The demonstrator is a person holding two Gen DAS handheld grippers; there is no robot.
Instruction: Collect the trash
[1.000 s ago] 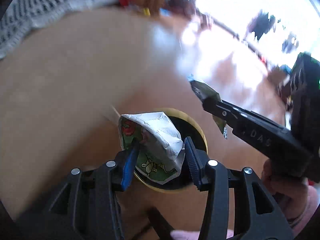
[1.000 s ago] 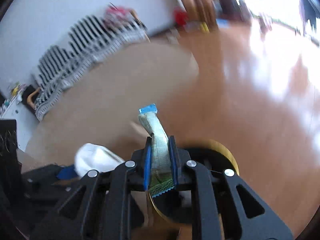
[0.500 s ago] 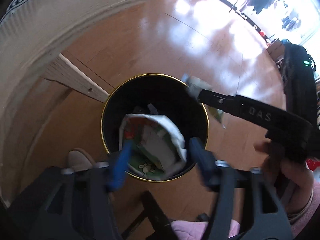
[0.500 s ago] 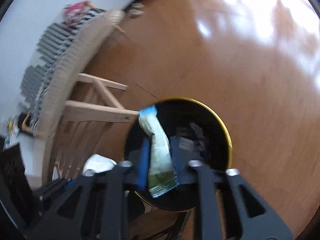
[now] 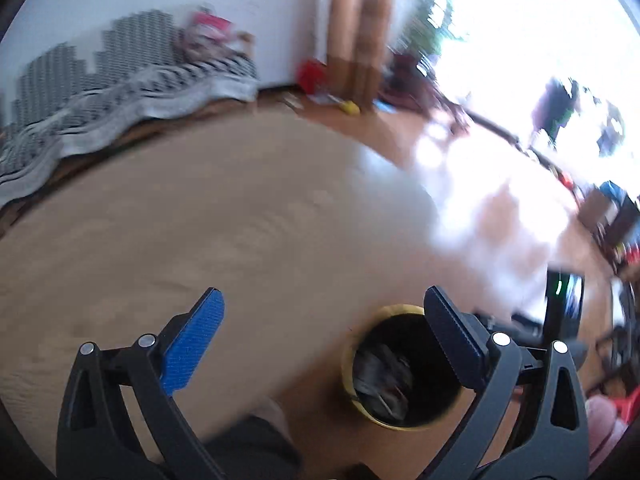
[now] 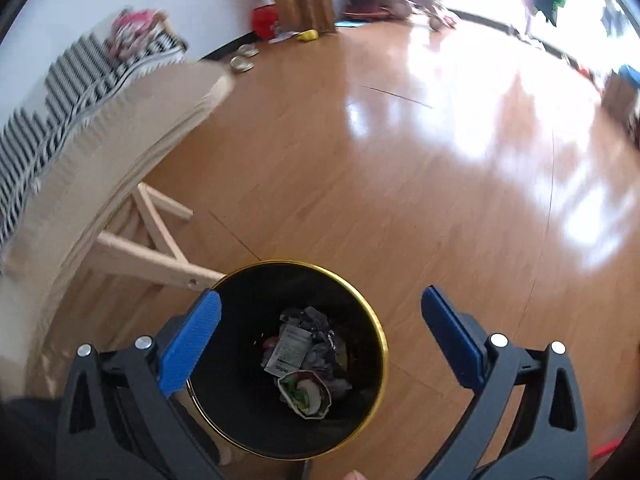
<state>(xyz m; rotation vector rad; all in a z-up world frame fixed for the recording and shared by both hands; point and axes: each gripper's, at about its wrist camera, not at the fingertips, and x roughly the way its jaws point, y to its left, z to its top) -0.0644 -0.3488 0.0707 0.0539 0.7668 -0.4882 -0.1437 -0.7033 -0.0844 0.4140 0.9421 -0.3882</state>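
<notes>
Trash (image 6: 304, 364) sits at the bottom of the bin (image 6: 372, 320) on the floor. Both grippers, left (image 5: 324, 340) and right (image 6: 320, 340), have jaws wide open, holding nothing. Swing 1 low here and it might tip that bin.

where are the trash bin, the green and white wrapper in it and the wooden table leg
trash bin (image 6: 378, 332): right wrist view, on its gold rim at the right side.
green and white wrapper (image 6: 306, 398): right wrist view, on its printed middle.
wooden table leg (image 6: 160, 266): right wrist view, midway along the pale beam.

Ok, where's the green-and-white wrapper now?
In the right wrist view, the green-and-white wrapper lies in the black bin, on its near side beside other trash.
</notes>
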